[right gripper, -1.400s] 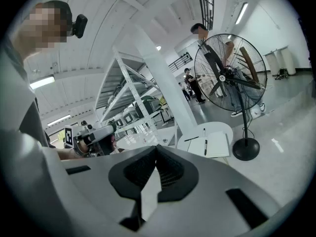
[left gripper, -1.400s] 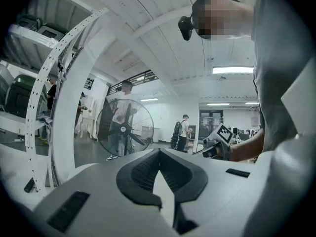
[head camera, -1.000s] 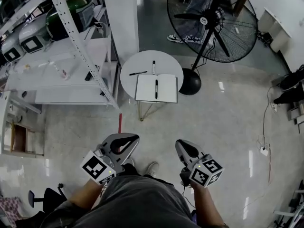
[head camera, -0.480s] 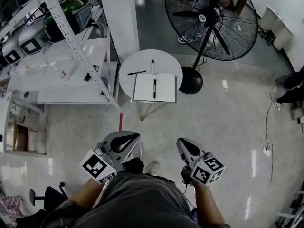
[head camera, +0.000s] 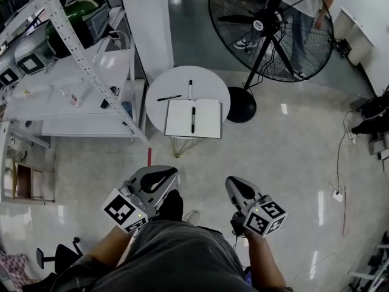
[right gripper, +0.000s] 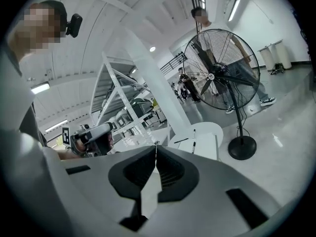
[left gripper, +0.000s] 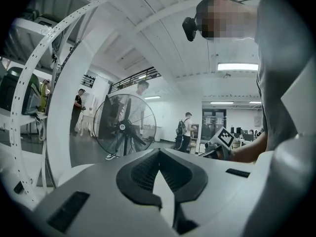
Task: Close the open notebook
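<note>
Head view shows the open white-paged notebook [head camera: 177, 119] lying flat on the small round white table [head camera: 209, 85]. A black pen [head camera: 192, 119] rests along its centre fold, and two more black pens [head camera: 169, 98] lie on the tabletop beyond it. Both grippers are low in the picture, well apart from the table and pointing toward it. The left gripper [head camera: 170, 174] sits below the notebook and slightly to its left, the right gripper [head camera: 233, 182] below and to its right. In the left gripper view the jaws are pressed together with nothing between them. The right gripper view shows the same, tips meeting, with the notebook ahead and just right of the tips. A large black floor fan [head camera: 270, 26] stands just right of the table, and a white metal shelf rack [head camera: 73, 59] to its left.
</note>
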### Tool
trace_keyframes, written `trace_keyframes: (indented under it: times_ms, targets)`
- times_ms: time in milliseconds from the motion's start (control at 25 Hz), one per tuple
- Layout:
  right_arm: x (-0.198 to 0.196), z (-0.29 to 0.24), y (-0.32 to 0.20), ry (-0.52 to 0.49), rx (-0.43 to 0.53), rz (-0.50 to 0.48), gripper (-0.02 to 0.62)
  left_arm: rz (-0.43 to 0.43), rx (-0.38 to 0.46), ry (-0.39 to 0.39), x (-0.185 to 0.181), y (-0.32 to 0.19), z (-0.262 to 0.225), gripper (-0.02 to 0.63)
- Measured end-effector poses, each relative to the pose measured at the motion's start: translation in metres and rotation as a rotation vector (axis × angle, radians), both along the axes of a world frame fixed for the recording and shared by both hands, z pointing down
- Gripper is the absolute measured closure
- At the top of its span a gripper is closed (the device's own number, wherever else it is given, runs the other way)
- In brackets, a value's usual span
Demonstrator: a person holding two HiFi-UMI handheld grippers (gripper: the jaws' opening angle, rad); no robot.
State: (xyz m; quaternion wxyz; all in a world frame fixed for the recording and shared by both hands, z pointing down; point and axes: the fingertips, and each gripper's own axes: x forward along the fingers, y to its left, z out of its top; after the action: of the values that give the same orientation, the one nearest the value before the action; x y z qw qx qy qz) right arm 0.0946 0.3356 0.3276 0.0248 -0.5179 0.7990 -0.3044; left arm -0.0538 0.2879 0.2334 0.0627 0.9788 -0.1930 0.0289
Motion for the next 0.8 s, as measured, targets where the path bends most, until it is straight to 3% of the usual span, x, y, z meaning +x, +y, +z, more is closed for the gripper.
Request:
trace_keyframes:
  times_ms: [240, 800]
  targets:
    - [0.006, 0.01, -0.041, 0.001, -0.028, 0.007, 0.574, 0.021, -0.016, 0.0, 0.01, -0.045, 0.011, 0.591]
    - [-0.009, 0.025, -0.146, -0.012, -0.092, 0.037, 0.574, 0.053, -0.068, 0.002, -0.006, -0.159, 0.03, 0.591]
